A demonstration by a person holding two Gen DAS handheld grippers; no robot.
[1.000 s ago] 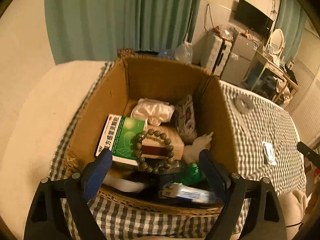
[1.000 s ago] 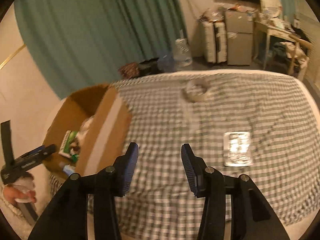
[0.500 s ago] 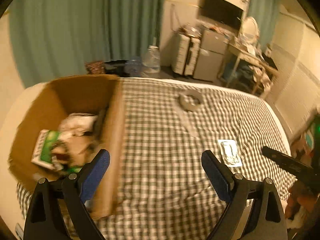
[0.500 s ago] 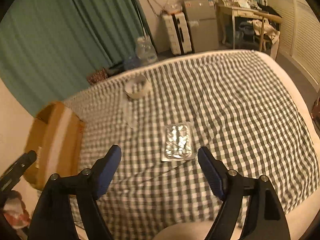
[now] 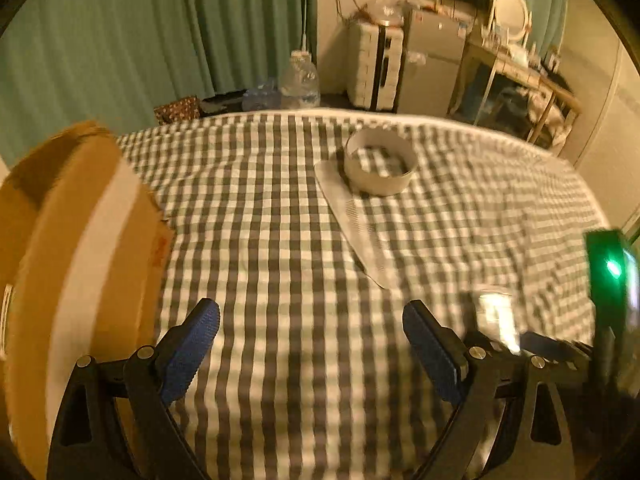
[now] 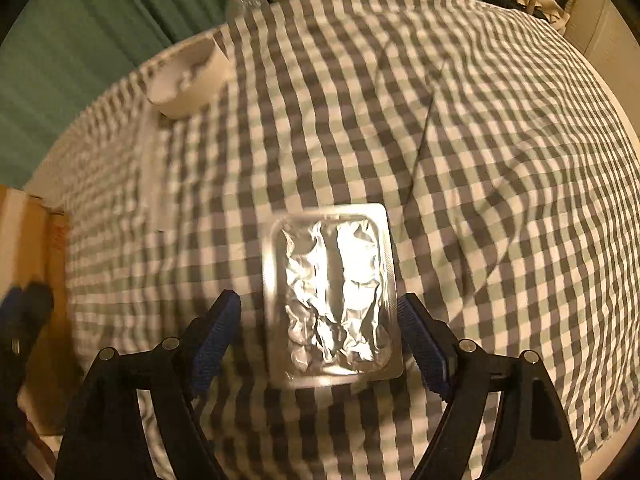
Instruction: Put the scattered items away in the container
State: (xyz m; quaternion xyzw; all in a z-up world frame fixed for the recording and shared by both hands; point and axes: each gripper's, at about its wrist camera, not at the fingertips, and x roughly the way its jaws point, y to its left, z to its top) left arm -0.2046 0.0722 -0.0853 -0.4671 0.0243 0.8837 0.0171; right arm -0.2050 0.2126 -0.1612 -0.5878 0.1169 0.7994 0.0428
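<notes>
A silver foil blister pack (image 6: pixel 332 292) lies flat on the checked cloth. My right gripper (image 6: pixel 320 328) is open with one finger on each side of the pack, low over it. A white tape roll (image 6: pixel 186 76) with a clear strip trailing from it lies farther back; it also shows in the left wrist view (image 5: pixel 380 162). The cardboard box (image 5: pixel 72 248) stands at the left of the left wrist view. My left gripper (image 5: pixel 312 340) is open and empty over bare cloth. The blister pack (image 5: pixel 496 316) shows blurred at its right.
The checked cloth (image 5: pixel 280 220) covers a bed. Beyond its far edge are a water bottle (image 5: pixel 300 80), a suitcase (image 5: pixel 376 68), a desk and green curtains. My right gripper's body (image 5: pixel 612 280) with a green light is at the left view's right edge.
My left gripper has swung right, away from above the box, out over the cloth. My right gripper has opened wide and come down around the blister pack.
</notes>
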